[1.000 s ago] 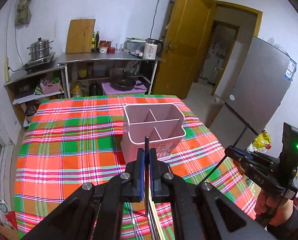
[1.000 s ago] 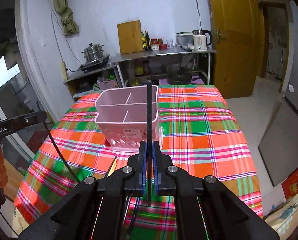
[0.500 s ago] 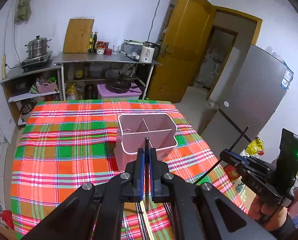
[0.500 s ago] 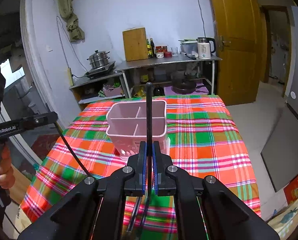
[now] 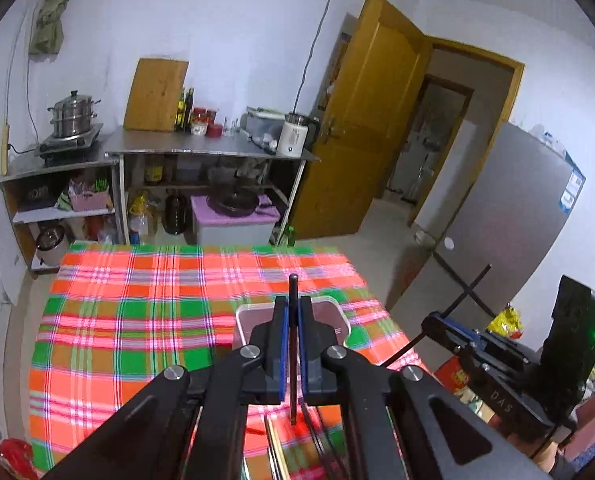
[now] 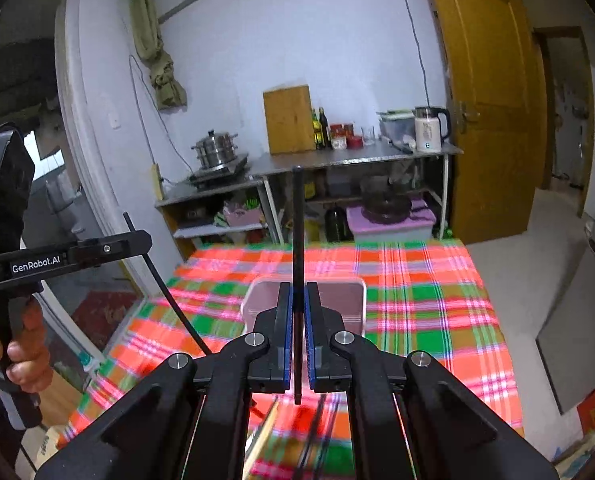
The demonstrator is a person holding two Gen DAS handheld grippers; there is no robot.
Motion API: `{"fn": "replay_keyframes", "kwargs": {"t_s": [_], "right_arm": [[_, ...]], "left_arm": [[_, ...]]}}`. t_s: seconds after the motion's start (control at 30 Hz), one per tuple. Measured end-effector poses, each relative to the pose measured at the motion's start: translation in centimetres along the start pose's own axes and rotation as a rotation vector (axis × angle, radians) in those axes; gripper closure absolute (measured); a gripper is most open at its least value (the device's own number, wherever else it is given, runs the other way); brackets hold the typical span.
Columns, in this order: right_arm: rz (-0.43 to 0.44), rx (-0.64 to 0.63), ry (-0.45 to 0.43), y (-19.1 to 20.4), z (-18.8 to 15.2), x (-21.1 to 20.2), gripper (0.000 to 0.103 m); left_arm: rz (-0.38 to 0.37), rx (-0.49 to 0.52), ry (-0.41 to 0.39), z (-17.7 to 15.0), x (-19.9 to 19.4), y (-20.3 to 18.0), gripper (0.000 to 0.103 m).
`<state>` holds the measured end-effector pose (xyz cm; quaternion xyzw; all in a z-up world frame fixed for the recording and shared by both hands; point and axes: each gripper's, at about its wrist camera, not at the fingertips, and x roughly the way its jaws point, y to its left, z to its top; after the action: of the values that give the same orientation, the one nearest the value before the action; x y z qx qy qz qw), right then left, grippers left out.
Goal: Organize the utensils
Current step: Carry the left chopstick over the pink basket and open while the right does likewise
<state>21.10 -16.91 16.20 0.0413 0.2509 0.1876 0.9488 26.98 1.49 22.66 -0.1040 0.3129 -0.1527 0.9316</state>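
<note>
- Left gripper (image 5: 293,344) jaws clamp a black chopstick (image 5: 293,292) upright.
- Right gripper (image 6: 298,332) jaws clamp another black chopstick (image 6: 297,220).
- Pink utensil holder (image 6: 349,300) stands on the plaid surface (image 6: 437,292), just beyond both grippers.

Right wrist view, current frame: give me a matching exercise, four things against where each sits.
Things:
1. black chopstick
2. pink utensil caddy
3. white electric kettle
4. steel steamer pot

Places:
A. on the plaid tablecloth, just beyond the tongs
B. at the right end of the metal counter
C. clamped upright in the right tongs
D. on the burner atop the lower shelf unit, left of the counter

Pairs: 1-C, 2-A, 3-B, 4-D
</note>
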Motion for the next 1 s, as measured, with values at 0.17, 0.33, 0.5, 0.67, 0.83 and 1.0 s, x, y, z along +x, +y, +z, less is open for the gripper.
{"fn": "replay_keyframes", "kwargs": {"t_s": [0.17, 0.33, 0.5, 0.67, 0.83, 1.0], "right_arm": [[0.013, 0.011, -0.029, 0.3, 1.8, 1.4, 0.098], [0.026, 0.039, -0.041, 0.3, 2.8, 3.1, 0.098], [0.029, 0.036, -0.007, 0.5, 2.0, 5.6, 0.098], [0.014, 0.046, 0.061, 0.2, -0.1, 8.4, 0.098], [0.007, 0.074, 0.118, -0.9, -1.8, 10.3, 0.098], [0.011, 0.078, 0.151, -1.4, -2.3, 11.1, 0.098]], "left_arm": [[0.002, -0.021, -0.035, 2.5, 0.5, 0.7, 0.099], [0.004, -0.043, -0.049, 4.3, 1.4, 1.6, 0.099], [0.010, -0.062, -0.030, 3.8, 3.7, 2.9, 0.099], [0.025, -0.083, 0.029, 1.8, 6.9, 4.7, 0.099], [0.029, -0.089, 0.065, -0.1, 9.0, 5.9, 0.099], [0.034, -0.110, 0.076, -1.2, 9.5, 6.8, 0.098]]}}
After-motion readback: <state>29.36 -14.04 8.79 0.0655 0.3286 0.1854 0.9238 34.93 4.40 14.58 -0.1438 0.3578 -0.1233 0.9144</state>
